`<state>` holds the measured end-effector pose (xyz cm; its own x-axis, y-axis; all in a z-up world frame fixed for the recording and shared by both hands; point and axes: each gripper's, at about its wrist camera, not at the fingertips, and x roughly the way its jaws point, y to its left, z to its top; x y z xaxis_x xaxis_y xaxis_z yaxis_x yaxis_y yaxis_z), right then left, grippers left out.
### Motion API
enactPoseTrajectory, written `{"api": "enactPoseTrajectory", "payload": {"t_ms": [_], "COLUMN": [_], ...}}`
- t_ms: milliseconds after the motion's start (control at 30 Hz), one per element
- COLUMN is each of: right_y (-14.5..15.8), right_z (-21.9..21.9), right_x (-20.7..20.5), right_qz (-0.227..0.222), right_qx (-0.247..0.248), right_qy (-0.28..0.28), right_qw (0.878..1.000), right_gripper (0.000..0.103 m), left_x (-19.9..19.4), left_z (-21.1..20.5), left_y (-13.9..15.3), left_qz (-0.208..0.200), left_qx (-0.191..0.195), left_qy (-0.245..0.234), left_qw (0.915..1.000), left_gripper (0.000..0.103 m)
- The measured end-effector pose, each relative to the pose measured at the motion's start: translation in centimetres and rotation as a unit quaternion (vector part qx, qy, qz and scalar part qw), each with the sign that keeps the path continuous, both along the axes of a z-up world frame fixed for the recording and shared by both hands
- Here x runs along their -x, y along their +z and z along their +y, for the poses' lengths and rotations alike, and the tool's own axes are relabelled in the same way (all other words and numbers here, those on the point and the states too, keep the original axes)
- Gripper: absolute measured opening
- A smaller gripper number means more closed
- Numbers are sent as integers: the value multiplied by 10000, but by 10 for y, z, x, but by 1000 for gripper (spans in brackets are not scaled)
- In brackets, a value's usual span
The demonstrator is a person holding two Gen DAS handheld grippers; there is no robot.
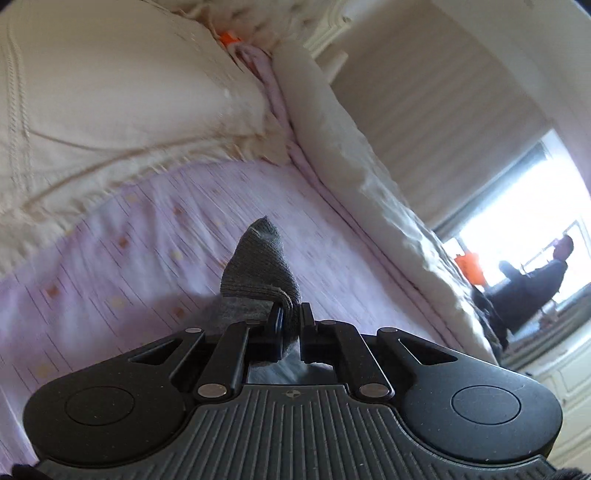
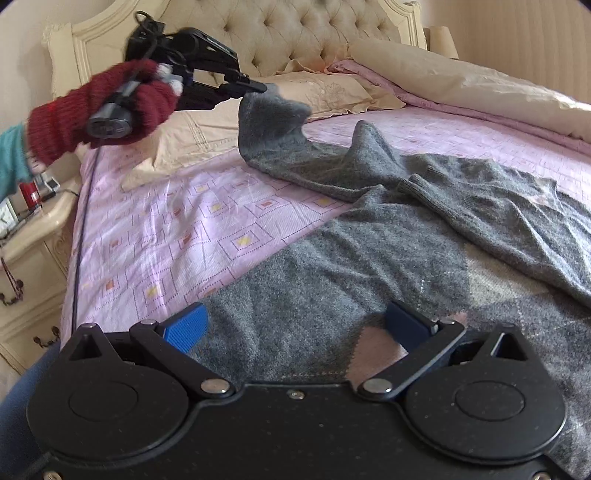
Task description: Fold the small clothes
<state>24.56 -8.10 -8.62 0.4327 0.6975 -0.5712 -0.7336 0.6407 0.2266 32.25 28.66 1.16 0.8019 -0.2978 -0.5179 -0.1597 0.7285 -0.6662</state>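
my left gripper point(image 1: 290, 317) is clamped tight on the cuff of the grey sweater point(image 2: 369, 229), jaws nearly together with a fold of knit pinched between them; in the right wrist view i see it lifted above the pink bedsheet point(image 2: 166, 229), on the headboard side of the sweater's body, the sleeve point(image 2: 280, 147) hanging from it in a slack curve back down to the garment. my right gripper point(image 2: 295, 325) hovers low over the sweater's near hem with its blue pads point(image 2: 186, 326) spread wide and nothing between them. the sweater lies flat across the sheet, its body directly under and ahead of my right tongs, the other sleeve draped over its chest. the held sleeve's long axis runs from the sweater's shoulder out toward the headboard point(image 2: 295, 33), so i judge the fold wants my left hand to carry the cuff back across the body toward my right, which is the nearer one to the torso and could pin it.
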Motion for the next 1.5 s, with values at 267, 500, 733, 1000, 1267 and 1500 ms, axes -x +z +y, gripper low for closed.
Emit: {"api": "enactPoseTrajectory", "payload": {"t_ms": [267,500,733,1000,1267,1500], "right_y": [38,54,68,51,28,26], "right_z": [-58,-98,-103,-71,-60,-60], "right_x": [-11,-16,-24,-64,-77,-74], "right_qz": [1386,2354,2306,2536,2962,2905], "right_qx": [-282,649,594,399,264,252], "right_qy": [-1167,-2066,-2185,-2335,-2494,-2378], "right_qw": [9830,9475,9464,9378,9216,9265], "right_gripper": [103,103,102,65,33,16], "left_x": [15,17,54,97,107,106], "left_z": [-133,-219,-227,-217,-216,-225], "left_y": [19,-2,-15,-36,-60,-60], "left_qz": [730,1450,1556,1537,1538,1599], "left_qx": [-510,-571,-1238,-2362,-2363,-2427], "left_qy": [-1740,-3009,-3008,-2510,-2375,-2351], "left_qw": [9807,9408,9327,9261,9296,9275], "left_gripper": [7,26,39,47,61,73]}}
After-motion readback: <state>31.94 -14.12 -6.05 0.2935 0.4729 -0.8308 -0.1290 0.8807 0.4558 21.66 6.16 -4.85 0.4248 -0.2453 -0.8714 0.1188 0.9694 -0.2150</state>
